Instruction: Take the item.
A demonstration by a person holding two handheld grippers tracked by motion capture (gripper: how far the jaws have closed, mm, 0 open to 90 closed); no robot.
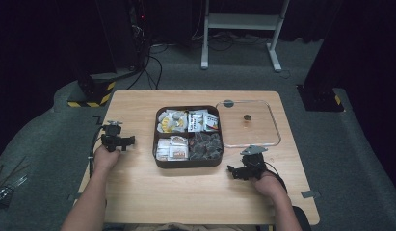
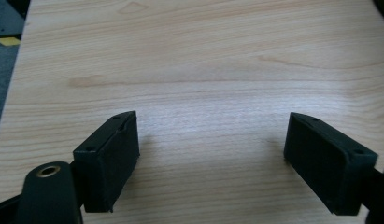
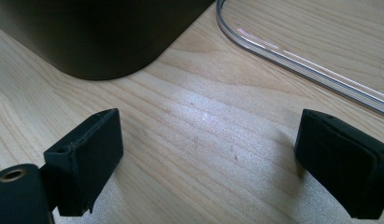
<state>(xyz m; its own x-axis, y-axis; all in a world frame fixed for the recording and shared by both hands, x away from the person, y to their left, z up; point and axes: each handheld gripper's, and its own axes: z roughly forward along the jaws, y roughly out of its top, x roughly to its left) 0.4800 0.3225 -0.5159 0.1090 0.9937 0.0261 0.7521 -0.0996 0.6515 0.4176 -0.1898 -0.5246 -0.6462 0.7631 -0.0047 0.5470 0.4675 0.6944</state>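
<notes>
— Clear plastic, that lid (image 1: 249, 123) — it lies flat on the bench (image 1: 186, 192) at about three o'clock from the brown snack box (image 1: 188, 136), just beside it, with a small round knob at its middle. Easy to misjudge where its rim is.

— And the right hand-held gripper (image 1: 240, 171)?

— Jaws spread wide, nothing between them, resting near the box's five o'clock corner. Its own view shows the dark box wall (image 3: 101, 37) at eleven o'clock and the lid's rim (image 3: 292, 58) at one.

— So the risk?

— A thin, slick edge lying flat on wood: the jaws could skid off it, or shove the lid toward the bench's far edge instead of catching it. I'd judge the knob the safer hold.

— The left hand-held gripper (image 1: 119, 140)?

— Also released, at nine o'clock of the box, well apart from it, over bare wood. If the box is nudged with nothing steadying it, the packets (image 1: 204, 120) in its four compartments could shift or spill.
</notes>
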